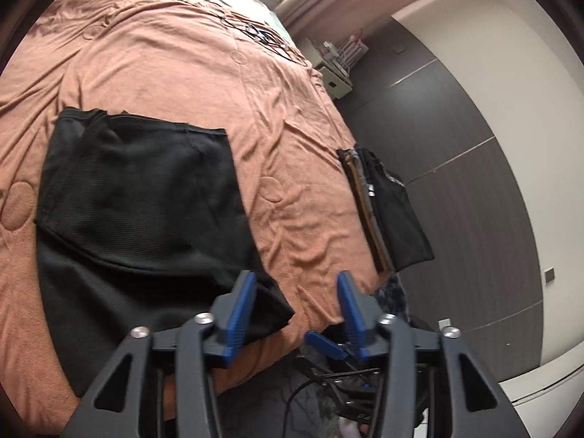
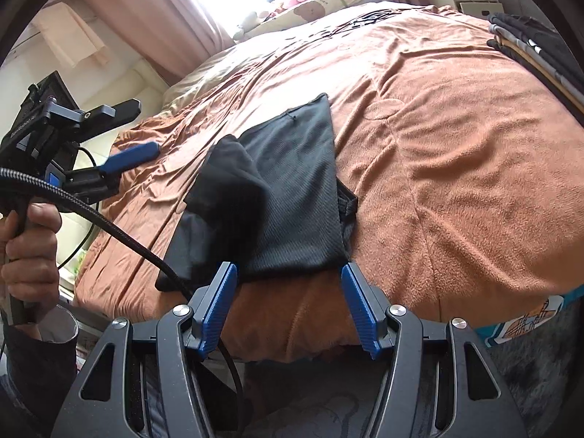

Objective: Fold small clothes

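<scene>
From the left wrist, the left gripper [image 1: 295, 284] hangs over the bed's near edge with its fingers [image 1: 242, 303] apart and nothing between them. The black garment [image 1: 142, 211] lies flat on the bed [image 1: 189, 69], ahead and to the left; its near corner sits just beside the left-hand finger, and its long axis runs away from the camera. A stack [image 1: 387, 211] of folded dark clothes rests well apart at the bed's right edge, above grey floor and a white wall.

From the right wrist, the right gripper [image 2: 288, 281] has its fingers [image 2: 219, 303] spread and empty, the garment's [image 2: 284, 197] near edge straight ahead between them, a flap folded over on its left side. This gripper looks the better placed for the near edge. The left gripper [image 2: 131, 155], held in a hand [image 2: 31, 244], hovers to the left, fingers apart. The orange bedspread [image 2: 456, 168] is rumpled; curtains and a bright window stand behind.
</scene>
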Demonstrator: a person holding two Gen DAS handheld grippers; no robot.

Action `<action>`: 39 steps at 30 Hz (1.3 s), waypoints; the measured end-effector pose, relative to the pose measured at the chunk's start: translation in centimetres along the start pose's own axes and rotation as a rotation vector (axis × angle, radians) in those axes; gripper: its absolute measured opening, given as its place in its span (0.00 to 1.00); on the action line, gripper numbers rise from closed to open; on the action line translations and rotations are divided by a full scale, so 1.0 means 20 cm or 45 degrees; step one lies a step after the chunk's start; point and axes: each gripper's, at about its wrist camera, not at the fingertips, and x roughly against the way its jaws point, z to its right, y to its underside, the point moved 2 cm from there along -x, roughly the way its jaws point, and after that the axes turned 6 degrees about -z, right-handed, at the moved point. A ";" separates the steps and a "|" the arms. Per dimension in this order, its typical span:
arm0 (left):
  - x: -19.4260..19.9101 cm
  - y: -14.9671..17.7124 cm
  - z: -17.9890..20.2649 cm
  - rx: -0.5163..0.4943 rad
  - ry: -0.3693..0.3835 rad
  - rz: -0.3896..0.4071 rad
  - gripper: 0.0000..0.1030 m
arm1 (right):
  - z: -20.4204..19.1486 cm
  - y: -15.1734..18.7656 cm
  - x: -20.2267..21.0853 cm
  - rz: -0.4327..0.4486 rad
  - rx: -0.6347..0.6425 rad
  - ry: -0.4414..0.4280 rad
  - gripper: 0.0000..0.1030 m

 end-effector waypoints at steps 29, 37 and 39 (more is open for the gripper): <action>0.11 0.27 -0.74 0.203 -0.467 -0.032 0.50 | -0.11 -0.20 -0.31 -0.191 0.168 0.201 0.34; 0.02 0.33 -0.77 0.155 -0.541 -0.068 0.43 | -0.09 -0.24 -0.33 -0.171 0.149 0.195 0.06; 0.03 0.33 -0.76 0.161 -0.541 -0.070 0.43 | -0.09 -0.25 -0.31 -0.142 0.144 0.196 0.03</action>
